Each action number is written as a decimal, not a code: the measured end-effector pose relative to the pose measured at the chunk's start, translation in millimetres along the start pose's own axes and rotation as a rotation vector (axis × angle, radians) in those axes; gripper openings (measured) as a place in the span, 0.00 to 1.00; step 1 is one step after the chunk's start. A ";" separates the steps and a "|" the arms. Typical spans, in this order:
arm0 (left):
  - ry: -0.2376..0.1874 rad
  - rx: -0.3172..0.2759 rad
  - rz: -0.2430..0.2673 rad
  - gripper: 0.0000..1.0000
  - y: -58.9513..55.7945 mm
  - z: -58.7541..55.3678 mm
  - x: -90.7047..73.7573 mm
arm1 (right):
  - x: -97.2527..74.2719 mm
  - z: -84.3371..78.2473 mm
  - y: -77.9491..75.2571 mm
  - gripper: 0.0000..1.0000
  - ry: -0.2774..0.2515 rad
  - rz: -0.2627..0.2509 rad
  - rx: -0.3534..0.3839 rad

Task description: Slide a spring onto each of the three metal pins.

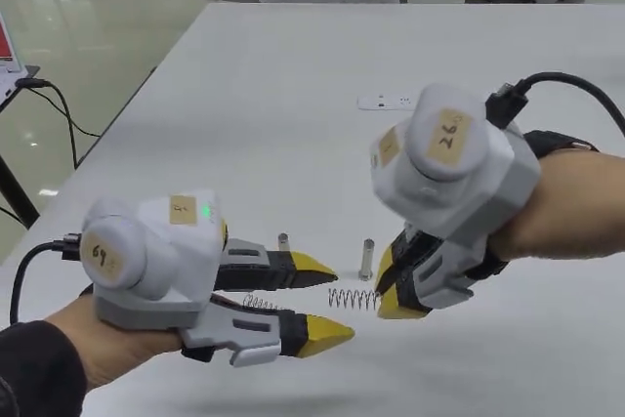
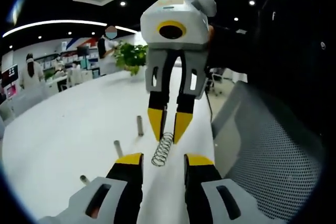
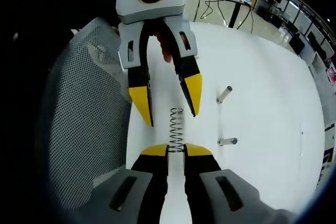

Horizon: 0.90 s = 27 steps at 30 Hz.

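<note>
Your left claw and right claw have smooth, matt, pale grey plastic housings. Their jaws are black plastic, ending in yellow tips with a slight gloss. Tan paper labels are stuck on the housings. The spring is thin, bright, shiny metal wire. Just behind the spring, the pin is smooth, dull grey metal. Under the spring, the surface is white and smooth with a soft sheen. Right of the spring in the left gripper view, a chair back is grey open mesh.
</note>
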<state>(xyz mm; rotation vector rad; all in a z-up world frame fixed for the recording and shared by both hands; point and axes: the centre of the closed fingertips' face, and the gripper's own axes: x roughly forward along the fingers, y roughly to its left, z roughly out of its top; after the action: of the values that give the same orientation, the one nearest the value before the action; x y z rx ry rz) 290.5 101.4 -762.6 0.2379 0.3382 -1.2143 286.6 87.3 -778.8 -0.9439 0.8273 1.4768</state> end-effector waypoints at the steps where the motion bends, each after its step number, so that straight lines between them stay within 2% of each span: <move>1: 0.000 0.002 -0.003 0.23 -0.7 0.1 0.4 | -0.4 0.7 1.0 0.08 0.000 0.002 -0.005; 5: -0.003 0.016 -0.020 0.14 -4.4 1.3 1.7 | -2.9 3.6 4.0 0.08 0.002 0.005 -0.020; 12: 0.006 0.038 -0.028 0.04 -6.9 0.0 2.8 | -4.3 3.5 9.1 0.08 0.012 0.016 -0.036; 20: 0.011 0.039 -0.038 0.03 -8.7 -1.6 3.4 | -9.1 6.4 9.1 0.07 0.009 0.007 -0.045; 27: 0.022 0.047 -0.038 0.03 -8.8 -4.3 4.8 | -18.2 17.0 9.0 0.08 -0.022 -0.004 -0.052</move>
<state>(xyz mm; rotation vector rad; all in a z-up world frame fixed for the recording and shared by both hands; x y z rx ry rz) 283.2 95.8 -768.5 0.2863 0.3351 -1.2587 276.5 93.8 -755.1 -0.9660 0.7741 1.5088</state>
